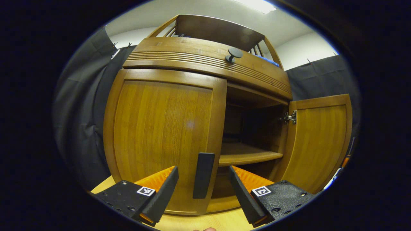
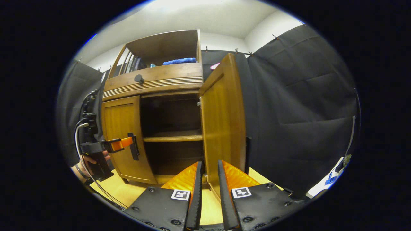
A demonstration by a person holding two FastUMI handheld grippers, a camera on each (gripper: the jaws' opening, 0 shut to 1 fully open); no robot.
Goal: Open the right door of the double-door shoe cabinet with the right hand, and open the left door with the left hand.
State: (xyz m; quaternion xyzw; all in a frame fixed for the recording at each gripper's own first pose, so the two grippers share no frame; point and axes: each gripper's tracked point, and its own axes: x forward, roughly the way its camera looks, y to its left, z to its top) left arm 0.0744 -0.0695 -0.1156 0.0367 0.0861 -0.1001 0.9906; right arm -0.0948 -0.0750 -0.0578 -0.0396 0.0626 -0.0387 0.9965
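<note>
The wooden shoe cabinet stands close in front. Its left door is closed, with a dark vertical handle at its right edge. My left gripper is open, its fingers standing either side of that handle without pressing on it. The right door is swung wide open. In the right gripper view this open door stands edge-on just ahead of my right gripper, whose fingers are a narrow gap apart and hold nothing. The left gripper and its hand sit at the left door's handle.
Inside the cabinet a shelf crosses the dark, open right half. A drawer front with a round knob runs above the doors. Books and a blue cloth lie on the top rack. Black cloth walls surround the booth; the floor is light wood.
</note>
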